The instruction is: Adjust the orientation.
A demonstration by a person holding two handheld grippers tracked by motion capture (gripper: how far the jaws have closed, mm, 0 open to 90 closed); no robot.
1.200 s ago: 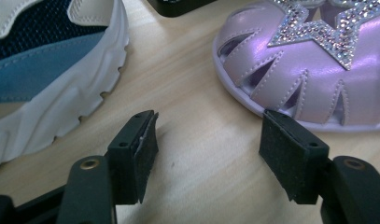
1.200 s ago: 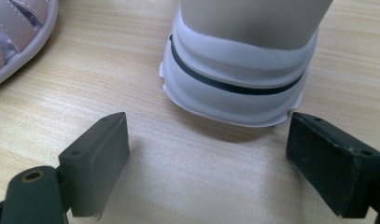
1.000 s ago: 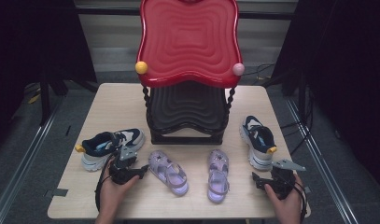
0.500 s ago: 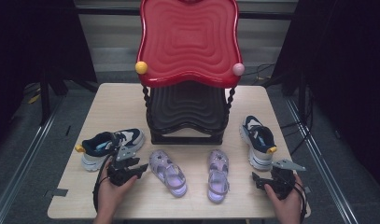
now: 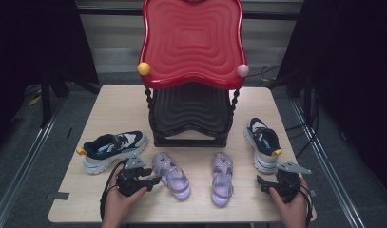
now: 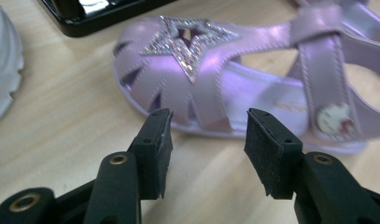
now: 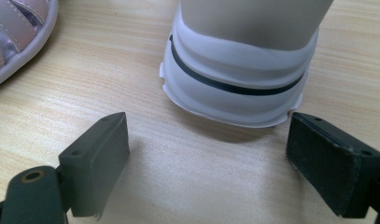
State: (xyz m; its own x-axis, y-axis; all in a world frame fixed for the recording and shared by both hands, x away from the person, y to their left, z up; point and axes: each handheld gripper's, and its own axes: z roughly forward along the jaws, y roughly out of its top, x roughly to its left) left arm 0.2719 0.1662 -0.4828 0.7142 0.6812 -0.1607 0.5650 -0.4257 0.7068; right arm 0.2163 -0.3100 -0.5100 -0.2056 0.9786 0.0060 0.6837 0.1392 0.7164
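Note:
Two lilac sandals lie side by side at the table's front, the left sandal [image 5: 171, 174] and the right sandal [image 5: 222, 179]. My left gripper [image 5: 152, 181] stands open just short of the left sandal's toe. In the left gripper view its jaws [image 6: 206, 127] frame the star-decorated toe [image 6: 197, 74] without touching it. A navy and white sneaker [image 5: 114, 150] lies left, its pair [image 5: 262, 142] at the right. My right gripper [image 5: 261, 183] is wide open on the table behind that sneaker's white heel [image 7: 239, 70], jaws [image 7: 206, 135] apart from it.
A shoe rack with a red wavy top shelf [image 5: 192, 40] and a black lower shelf [image 5: 191, 111] stands at mid table. Its black base [image 6: 99, 11] is just beyond the left sandal. The table's front edge [image 5: 181, 219] runs close under both hands.
My left gripper has edged a little to the right, closer to the left sandal. The right hand and all the shoes have stayed put.

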